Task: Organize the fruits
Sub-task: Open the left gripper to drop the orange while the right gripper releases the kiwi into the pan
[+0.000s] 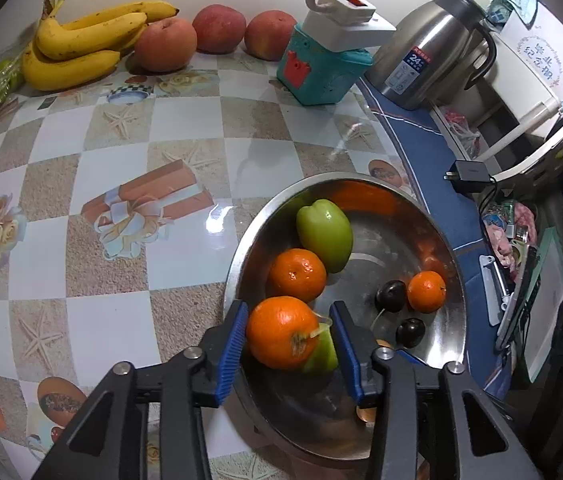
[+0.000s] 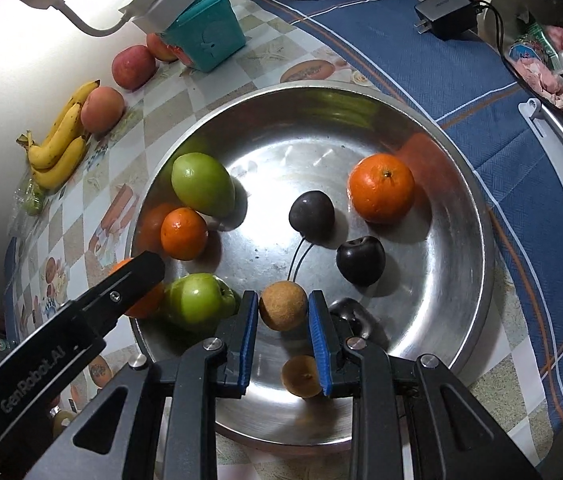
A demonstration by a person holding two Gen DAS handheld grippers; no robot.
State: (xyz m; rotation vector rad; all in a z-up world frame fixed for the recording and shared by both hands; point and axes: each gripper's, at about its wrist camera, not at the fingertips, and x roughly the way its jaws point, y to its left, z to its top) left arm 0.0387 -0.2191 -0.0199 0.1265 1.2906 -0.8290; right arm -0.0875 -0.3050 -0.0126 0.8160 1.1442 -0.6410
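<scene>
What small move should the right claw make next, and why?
Probably the right claw should lower slightly, then open: it pinches the small brown fruit, whose reflection lies apart below, so it seems lifted over the bowl.

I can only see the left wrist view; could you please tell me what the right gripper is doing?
Observer: The right gripper has its fingers on either side of a small brown fruit in the bowl. I cannot tell whether it is pinched.
Operator: Is that the only brown fruit?
Observer: No, a second one lies nearer the camera, also between the fingers.
Operator: What sits between that gripper and my orange?
Observer: A green fruit, whole, touching the orange.
</scene>
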